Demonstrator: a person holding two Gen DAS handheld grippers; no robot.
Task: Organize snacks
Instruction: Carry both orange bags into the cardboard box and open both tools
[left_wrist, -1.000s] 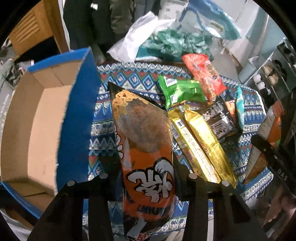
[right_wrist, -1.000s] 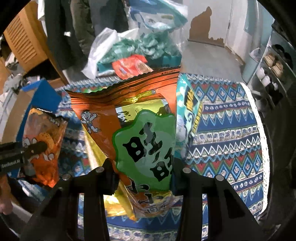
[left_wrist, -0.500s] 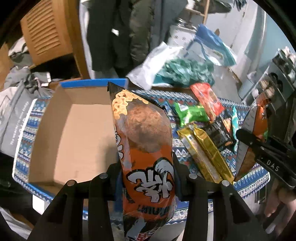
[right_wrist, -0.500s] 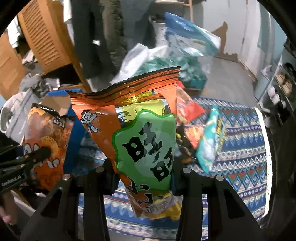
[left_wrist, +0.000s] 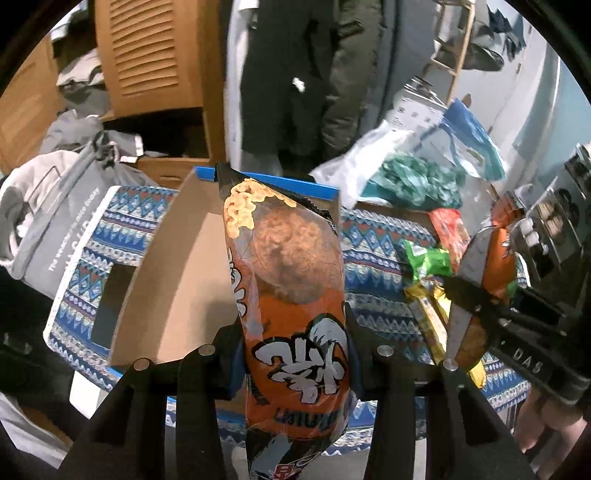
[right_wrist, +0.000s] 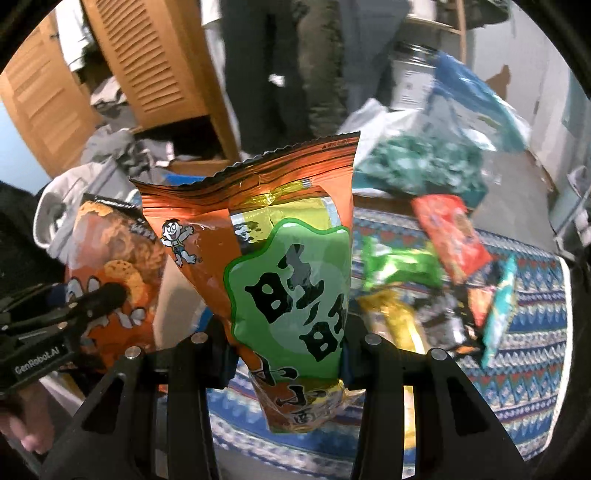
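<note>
Left fingers (left_wrist: 238, 362) grip orange bag (left_wrist: 291, 295) | right fingers (right_wrist: 352, 354) grip green-labelled bag (right_wrist: 288, 280) | table snacks (right_wrist: 402, 266) blurred

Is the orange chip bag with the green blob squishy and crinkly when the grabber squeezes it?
Probably. The orange chip bag looks puffed with air where the right gripper pinches it, so it likely gives. Its shiny foil and wrinkled top edge suggest it crinkles and may be slippery. It stands up from the grip without drooping, so it seems light.
</note>
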